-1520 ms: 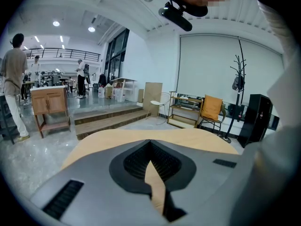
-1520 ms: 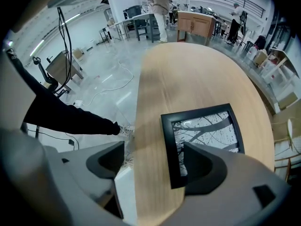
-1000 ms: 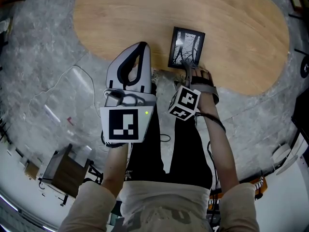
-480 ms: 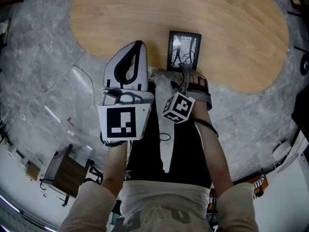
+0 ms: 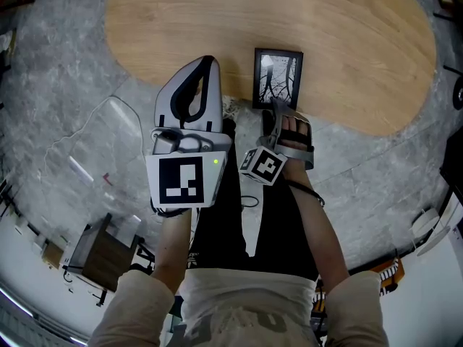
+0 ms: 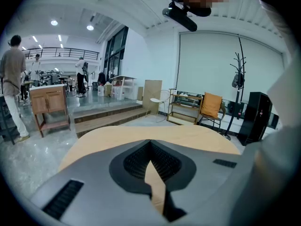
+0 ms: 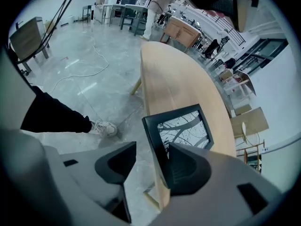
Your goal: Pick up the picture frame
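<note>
1. the grey stone floor [image 5: 65, 85] is spreading out under everything, and the person is standing on it right at the near edge of the furniture.
2. the pale wooden worktop [image 5: 347, 35] is carrying the task's thing close to its near rim. that placing is probably leaving room for one jaw to get beside the rim.
3. the left hand-held gripper [image 5: 209, 64] is hovering just beside the frame, over the worktop's near edge. its jaws are meeting at the tips with nothing between them, so it is likely only waiting out of the way.
4. the right hand-held gripper [image 7: 151, 150] is pointing steeply down at the frame's near end.
   - its jaws have just been closing and are now standing partway spread, with the frame's near edge between them.
   - one jaw is lying over the glass face, while the other is sitting off the worktop's rim with a visible gap to the frame.
   - the pinch is therefore looking not yet complete.
5. the picture frame [image 5: 278, 78], black with a branch print, is lying flat at the worktop's near edge. it is looking thin and light, so a firm pinch on its border should be needed before lifting.
</note>
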`<state>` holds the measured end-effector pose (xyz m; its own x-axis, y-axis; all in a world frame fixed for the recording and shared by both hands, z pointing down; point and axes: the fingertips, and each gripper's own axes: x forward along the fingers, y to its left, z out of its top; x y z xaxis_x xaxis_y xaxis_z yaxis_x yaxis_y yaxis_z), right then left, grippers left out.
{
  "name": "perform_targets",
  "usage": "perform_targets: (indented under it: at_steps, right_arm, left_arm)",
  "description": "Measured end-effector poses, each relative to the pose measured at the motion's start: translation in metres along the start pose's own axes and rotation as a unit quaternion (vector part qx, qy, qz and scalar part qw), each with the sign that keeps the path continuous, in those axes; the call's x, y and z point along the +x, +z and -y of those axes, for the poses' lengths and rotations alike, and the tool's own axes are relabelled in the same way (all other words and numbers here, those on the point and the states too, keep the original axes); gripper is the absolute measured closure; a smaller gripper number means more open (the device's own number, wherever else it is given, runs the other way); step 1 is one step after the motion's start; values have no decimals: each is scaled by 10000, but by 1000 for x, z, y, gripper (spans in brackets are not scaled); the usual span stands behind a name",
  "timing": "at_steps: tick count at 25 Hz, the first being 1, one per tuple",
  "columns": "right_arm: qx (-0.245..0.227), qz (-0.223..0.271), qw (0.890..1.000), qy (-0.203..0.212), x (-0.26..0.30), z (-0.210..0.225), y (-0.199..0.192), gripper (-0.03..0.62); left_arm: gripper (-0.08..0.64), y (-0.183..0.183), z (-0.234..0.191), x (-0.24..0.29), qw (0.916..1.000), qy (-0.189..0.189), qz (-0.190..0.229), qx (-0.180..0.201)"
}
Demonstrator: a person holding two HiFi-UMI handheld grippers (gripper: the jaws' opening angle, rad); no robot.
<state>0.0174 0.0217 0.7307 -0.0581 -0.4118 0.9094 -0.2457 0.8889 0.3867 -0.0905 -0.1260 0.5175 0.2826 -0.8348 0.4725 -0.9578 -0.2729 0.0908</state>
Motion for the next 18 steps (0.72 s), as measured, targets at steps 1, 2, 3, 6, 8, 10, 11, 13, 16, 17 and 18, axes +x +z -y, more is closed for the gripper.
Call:
perform_targets:
  at_steps: [1, 2, 3, 6, 8, 10, 11, 13, 16, 17, 18]
  right_arm:
    - [-7, 8, 9999, -101, 1, 1, 0, 371]
    - [-27, 8, 9998, -201, 1, 0, 0, 373]
    - [-62, -1, 9995, -298, 2, 0, 0, 373]
    - [-63, 1, 9986, -519, 2, 1, -1, 374]
    - [0, 28, 9978, -665, 2, 6, 0, 401]
    - [53, 42, 9968, -794, 1, 9, 1, 434]
    - [74, 40, 9965, -834, 1, 10, 1, 445]
    - [96, 26, 9962, -869, -2, 9, 0, 462]
    - [104, 4, 9962, -867, -8, 1, -4, 468]
    - [92, -7, 9962, -865, -9, -1, -6, 472]
    - [78, -21, 9962, -863, -10, -3, -8, 472]
  left_arm:
    - [551, -1, 0, 0, 10000, -15, -6, 6]
    - [551, -1, 0, 0, 10000, -34, -11, 18]
    - [551, -2, -1, -1, 10000, -52, -16, 33]
    - [551, -3, 0, -2, 9999, -71, -38, 68]
    - [551, -3, 0, -2, 9999, -70, -28, 66]
    - [551, -4, 1, -2, 9999, -84, -10, 62]
    - [551, -4, 1, -3, 9999, -95, -9, 57]
    - [551, -5, 3, -5, 9999, -118, -14, 61]
    - [551, -6, 7, -10, 9999, -127, -34, 50]
    - [551, -6, 8, -10, 9999, -125, -39, 41]
    - [551, -6, 8, -10, 9999, -126, -36, 38]
